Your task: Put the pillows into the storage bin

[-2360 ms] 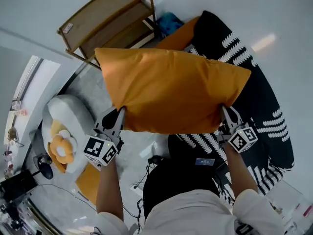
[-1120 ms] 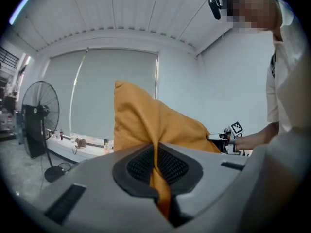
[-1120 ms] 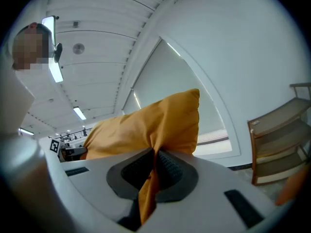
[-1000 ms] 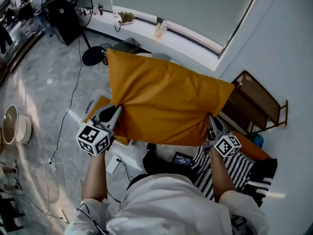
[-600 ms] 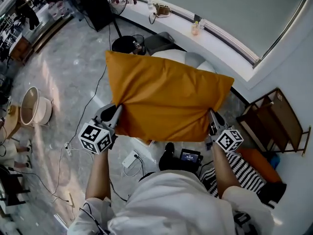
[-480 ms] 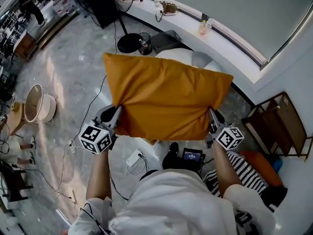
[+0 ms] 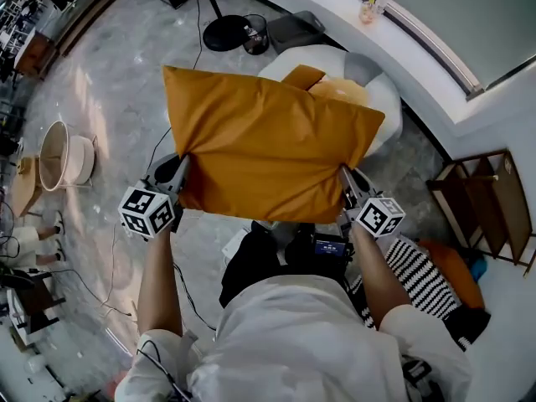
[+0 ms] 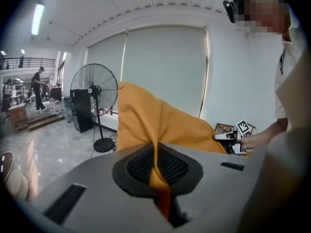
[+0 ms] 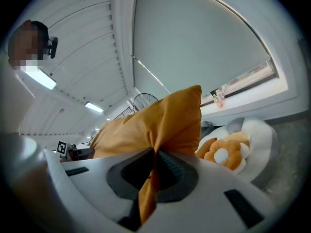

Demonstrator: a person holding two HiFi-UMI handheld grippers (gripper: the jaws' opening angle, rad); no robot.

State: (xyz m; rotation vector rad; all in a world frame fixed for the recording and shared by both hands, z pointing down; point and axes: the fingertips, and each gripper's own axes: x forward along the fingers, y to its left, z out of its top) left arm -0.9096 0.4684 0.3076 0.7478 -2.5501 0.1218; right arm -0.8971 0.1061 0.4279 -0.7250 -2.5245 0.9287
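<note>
I have the orange pillow (image 7: 268, 149) in the air, stretched between both tools. The left gripper (image 7: 177, 170) is clamped tight on its lower left corner, and the right gripper (image 7: 345, 178) is pinched just as tight on the lower right corner. In each gripper view a fold of orange cloth is squeezed between the pads.

The white bin (image 7: 387, 111) stands on the floor (image 7: 109, 99) beyond the pillow's far right corner, below the window ledge (image 7: 419, 32). A flower cushion (image 9: 224, 155) already lies in it, with what I take to be another orange pillow, though my own load hides most of the opening.

To do this well I would carry the pillow on over the near rim, keeping both corners level so it doesn't twist. I would lower it until its far edge settles on what is inside, then let go with both sides together. Releasing one side early would likely let it swing and slide off the rim.
</note>
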